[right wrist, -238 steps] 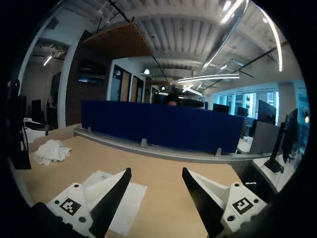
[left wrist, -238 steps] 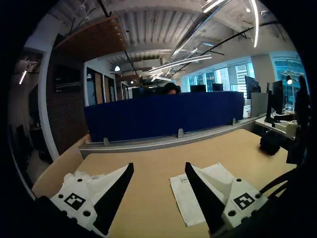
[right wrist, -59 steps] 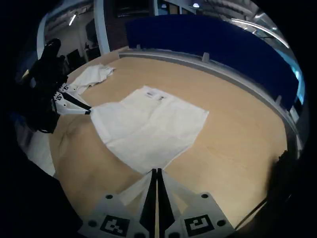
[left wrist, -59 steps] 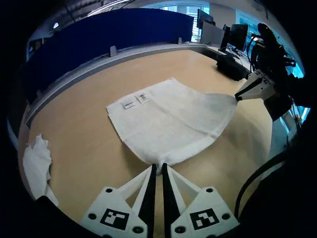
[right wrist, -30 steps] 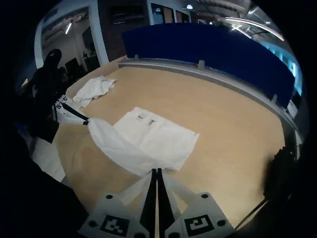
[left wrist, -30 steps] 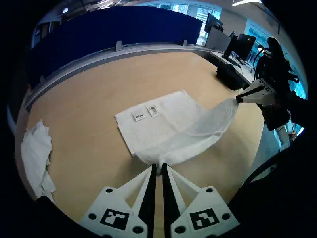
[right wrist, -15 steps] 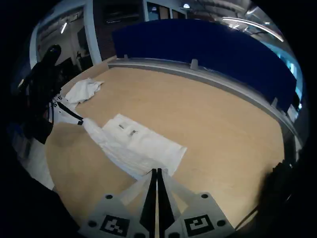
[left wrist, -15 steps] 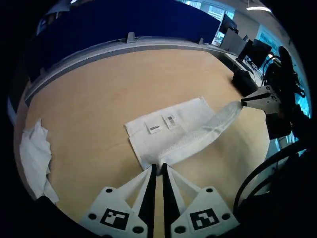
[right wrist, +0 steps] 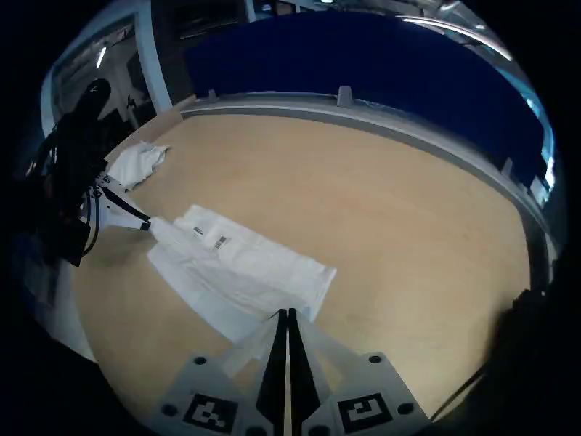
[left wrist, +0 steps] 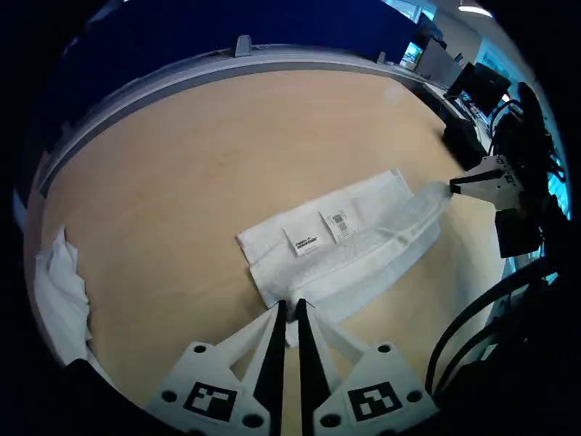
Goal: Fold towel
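A white towel (left wrist: pixel 348 251) lies on the light wooden table (left wrist: pixel 181 167), its near half lifted and carried over the far half, two labels showing on top. My left gripper (left wrist: pixel 289 307) is shut on one near corner of it. In the left gripper view my right gripper (left wrist: pixel 454 187) pinches the other corner at the right. In the right gripper view the towel (right wrist: pixel 247 272) stretches left from my right gripper (right wrist: pixel 286 314), which is shut on its corner. The left gripper (right wrist: pixel 147 225) holds the far end there.
A second, crumpled white towel (left wrist: pixel 58 305) lies at the table's left edge, also seen as a crumpled towel (right wrist: pixel 138 163) far left. A blue divider (right wrist: pixel 348 65) with a grey rail runs along the table's back. Monitors (left wrist: pixel 479 87) stand beyond the right end.
Both grippers have carried the held edge forward and lower over the towel. The visible towel has narrowed from a broad sheet to a long folded strip.
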A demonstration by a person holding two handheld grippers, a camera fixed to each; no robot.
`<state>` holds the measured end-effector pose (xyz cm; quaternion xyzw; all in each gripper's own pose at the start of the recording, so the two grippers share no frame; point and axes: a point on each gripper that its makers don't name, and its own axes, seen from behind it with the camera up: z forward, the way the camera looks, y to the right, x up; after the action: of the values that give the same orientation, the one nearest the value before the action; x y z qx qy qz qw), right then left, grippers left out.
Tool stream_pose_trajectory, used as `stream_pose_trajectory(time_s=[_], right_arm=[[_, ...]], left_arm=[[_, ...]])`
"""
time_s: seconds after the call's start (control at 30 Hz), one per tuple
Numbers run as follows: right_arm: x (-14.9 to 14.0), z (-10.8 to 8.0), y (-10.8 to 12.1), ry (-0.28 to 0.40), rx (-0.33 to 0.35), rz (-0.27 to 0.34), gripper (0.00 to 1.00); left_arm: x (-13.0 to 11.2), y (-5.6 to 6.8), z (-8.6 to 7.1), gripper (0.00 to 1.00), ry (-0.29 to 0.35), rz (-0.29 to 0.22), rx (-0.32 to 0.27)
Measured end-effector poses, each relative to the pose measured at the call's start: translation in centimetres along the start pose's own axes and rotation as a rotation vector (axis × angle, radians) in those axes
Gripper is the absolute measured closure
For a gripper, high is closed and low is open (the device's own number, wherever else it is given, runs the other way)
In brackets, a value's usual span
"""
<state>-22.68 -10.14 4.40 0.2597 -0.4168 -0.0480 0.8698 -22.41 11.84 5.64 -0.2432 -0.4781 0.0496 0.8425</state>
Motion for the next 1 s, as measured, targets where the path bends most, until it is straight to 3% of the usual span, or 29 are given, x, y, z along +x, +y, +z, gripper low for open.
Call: stream_pose_trajectory(time_s=[0.3, 0.5, 1.0], right_arm=[[-0.4, 1.4, 0.7, -0.01, -0.008, 0.042, 0.98], [-0.2, 1.9, 1.3, -0.013, -0.016, 0.071, 0.98], [-0.4, 3.5, 2.0, -0.019, -0.044, 0.096, 0.94]], left_arm=[[0.0, -0.9, 2.2, 0.87, -0.014, -0.014, 0.009], [0.2, -1.7, 3.3, 0.76, -0.023, -0.023, 0.02], [1.2, -3.6, 4.4, 0.62, -0.033, -0.042, 0.055]])
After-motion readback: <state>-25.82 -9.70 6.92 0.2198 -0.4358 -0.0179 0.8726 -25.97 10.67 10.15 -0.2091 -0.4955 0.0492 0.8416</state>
